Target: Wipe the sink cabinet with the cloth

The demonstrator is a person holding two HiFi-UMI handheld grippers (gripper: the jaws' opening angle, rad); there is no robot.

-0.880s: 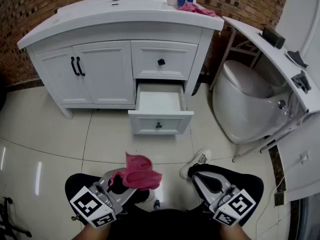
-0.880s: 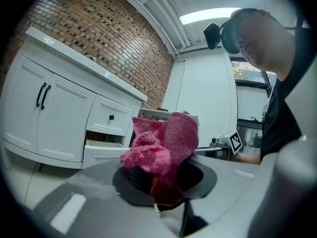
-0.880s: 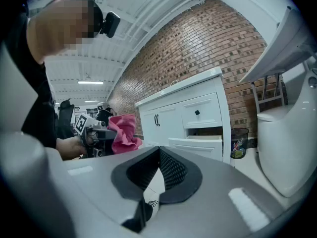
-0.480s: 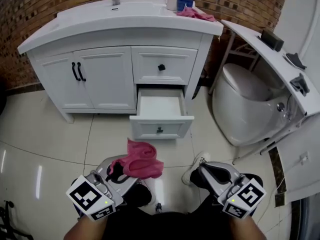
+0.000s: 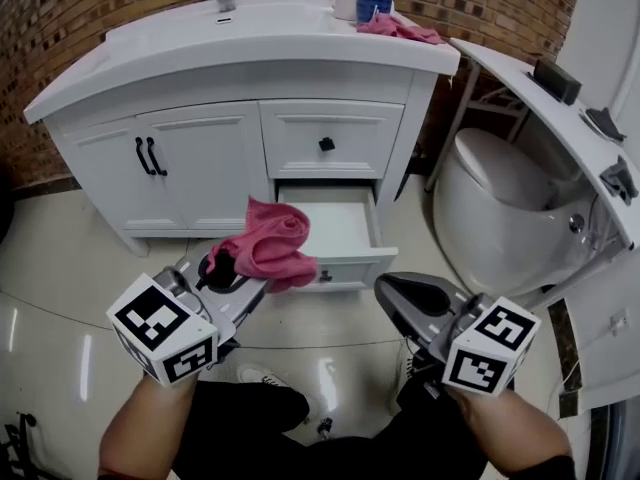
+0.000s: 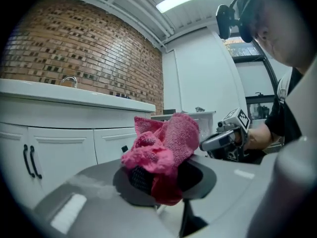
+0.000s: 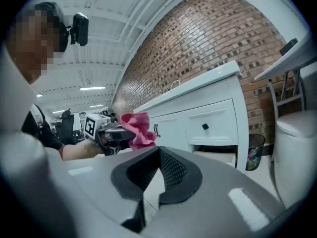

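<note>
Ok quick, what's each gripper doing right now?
Left gripper: shut on the pink cloth.
Right gripper: shut, holding nothing.

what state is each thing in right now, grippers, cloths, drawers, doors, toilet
left hand-held gripper, shut on the pink cloth
pink cloth, bunched up, held off the floor
right hand-held gripper, shut, empty
lower drawer, pulled open, looks empty
upper drawer, closed
cabinet doors, both closed
toilet lid, down
second pink cloth, lying crumpled on the countertop
</note>
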